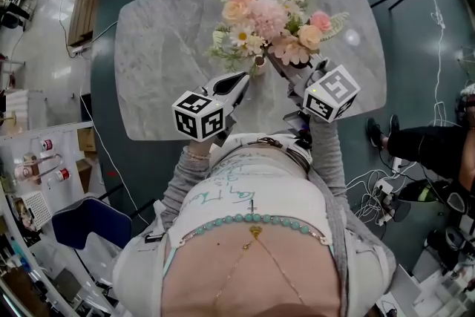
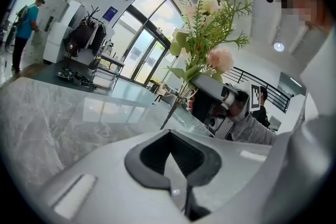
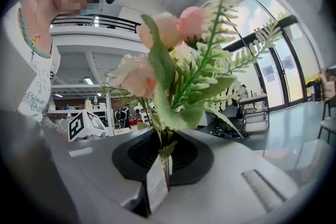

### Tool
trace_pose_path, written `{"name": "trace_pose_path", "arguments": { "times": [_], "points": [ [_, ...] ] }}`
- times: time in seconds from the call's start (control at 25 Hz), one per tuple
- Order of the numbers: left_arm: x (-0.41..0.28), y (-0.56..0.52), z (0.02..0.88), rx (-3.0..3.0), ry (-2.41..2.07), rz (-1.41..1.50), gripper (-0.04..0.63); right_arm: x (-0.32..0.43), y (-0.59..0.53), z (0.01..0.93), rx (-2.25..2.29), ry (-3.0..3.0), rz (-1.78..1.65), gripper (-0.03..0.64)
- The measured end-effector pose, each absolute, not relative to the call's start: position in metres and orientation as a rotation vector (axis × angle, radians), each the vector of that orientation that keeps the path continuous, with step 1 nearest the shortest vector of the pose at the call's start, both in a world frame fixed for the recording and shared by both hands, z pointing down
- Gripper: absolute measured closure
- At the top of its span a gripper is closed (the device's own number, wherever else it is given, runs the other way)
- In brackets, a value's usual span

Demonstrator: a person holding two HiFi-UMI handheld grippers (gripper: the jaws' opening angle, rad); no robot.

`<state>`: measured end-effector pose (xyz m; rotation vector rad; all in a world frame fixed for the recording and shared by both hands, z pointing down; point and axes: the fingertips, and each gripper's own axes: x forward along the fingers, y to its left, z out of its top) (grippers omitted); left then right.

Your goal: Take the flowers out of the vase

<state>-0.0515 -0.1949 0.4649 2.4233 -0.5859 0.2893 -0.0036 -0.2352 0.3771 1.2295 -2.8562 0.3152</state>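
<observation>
- The left gripper (image 1: 243,78), at 7 o'clock of the flowers (image 1: 271,18), has its jaws pressed together on nothing, likely kept free as a spare.
- The right gripper (image 1: 291,69), at 5 o'clock, is clamped low on the stems (image 3: 164,152), seemingly so the bunch lifts as one.
- The flowers stand over the table (image 1: 163,48) at 12 o'clock; no vase can be made out.

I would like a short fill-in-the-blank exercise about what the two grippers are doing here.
1. The right gripper has its jaws shut on the flowers' ___.
2. The left gripper holds ___; its jaws are together.
3. The table has a grey top patterned like ___.
Missing words: stems; nothing; marble.
</observation>
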Motion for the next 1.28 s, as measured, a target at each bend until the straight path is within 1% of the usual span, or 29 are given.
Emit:
{"name": "trace_pose_path", "arguments": {
  "times": [0.4,1.28],
  "points": [
    [-0.047,-0.190,0.457,2.429,-0.585,0.281,0.594,-0.005,-0.228,0.364,1.208,-2.873,0.295,0.558],
    [-0.037,-0.195,0.460,2.426,-0.572,0.294,0.594,-0.001,-0.232,0.375,1.172,-2.850,0.335,0.561]
  ]
}}
